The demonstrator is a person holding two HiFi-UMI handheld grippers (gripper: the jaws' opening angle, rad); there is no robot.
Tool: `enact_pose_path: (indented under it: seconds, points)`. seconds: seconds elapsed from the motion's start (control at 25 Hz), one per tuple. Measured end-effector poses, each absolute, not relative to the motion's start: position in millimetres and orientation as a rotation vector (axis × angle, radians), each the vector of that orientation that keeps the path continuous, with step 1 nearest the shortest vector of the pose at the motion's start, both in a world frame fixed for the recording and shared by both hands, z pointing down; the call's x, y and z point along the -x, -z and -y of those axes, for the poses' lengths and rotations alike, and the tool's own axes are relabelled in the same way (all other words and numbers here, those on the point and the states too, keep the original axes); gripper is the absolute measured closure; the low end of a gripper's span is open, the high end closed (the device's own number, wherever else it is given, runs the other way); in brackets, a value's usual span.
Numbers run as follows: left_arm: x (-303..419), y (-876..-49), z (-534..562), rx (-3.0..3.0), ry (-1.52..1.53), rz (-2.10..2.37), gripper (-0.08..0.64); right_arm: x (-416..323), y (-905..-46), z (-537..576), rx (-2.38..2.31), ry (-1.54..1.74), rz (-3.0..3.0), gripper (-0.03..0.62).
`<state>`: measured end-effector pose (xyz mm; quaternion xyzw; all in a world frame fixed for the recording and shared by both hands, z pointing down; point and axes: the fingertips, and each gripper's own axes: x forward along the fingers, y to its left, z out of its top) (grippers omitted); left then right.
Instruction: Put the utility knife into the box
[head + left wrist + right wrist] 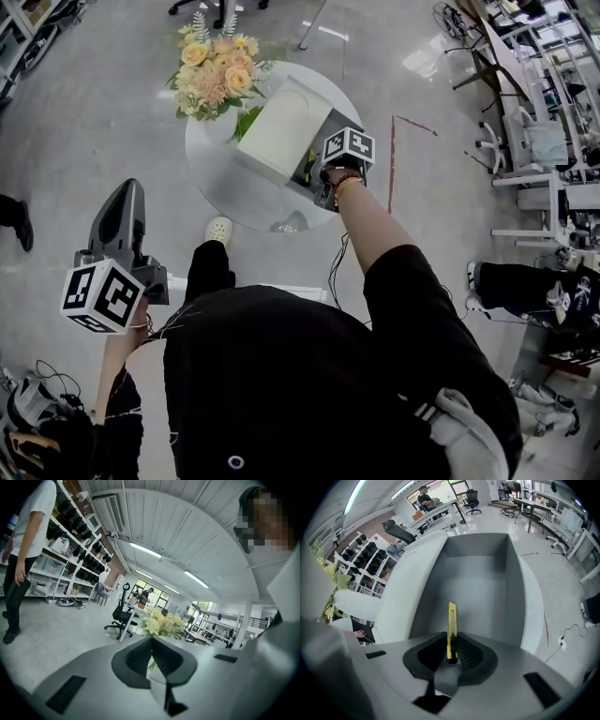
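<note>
A yellow utility knife [452, 629] stands upright between the jaws of my right gripper [451, 644], which is shut on it. It hangs over the open grey box [480, 585], whose white lid [410, 590] leans back to the left. In the head view the box [322, 125] sits on a round white table [220, 178], with my right gripper [319, 178] at its near edge. My left gripper [124, 202] is held low at the left, away from the table, its jaws together around nothing [152, 654].
A bouquet of flowers [214, 66] stands on the table behind the box. A white shoe [218, 229] lies on the floor by the table. Someone's legs [525, 286] and desks are at the right. A person [23, 550] stands at the left.
</note>
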<state>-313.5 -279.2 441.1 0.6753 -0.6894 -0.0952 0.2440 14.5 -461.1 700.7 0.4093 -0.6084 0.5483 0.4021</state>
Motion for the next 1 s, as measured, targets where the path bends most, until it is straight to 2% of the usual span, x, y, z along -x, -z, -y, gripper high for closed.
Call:
enact_pose_path:
  seconds: [0.72,1.0]
  points:
    - [301,-435,285,-1.864,0.259,1.869,0.549,-13,-698,463,-1.041,-1.414,1.55,0.506]
    - [283,-426,299,-1.932,0.26,1.825,0.549,-4,-669,461,-1.056,-1.529,1.708,0.509]
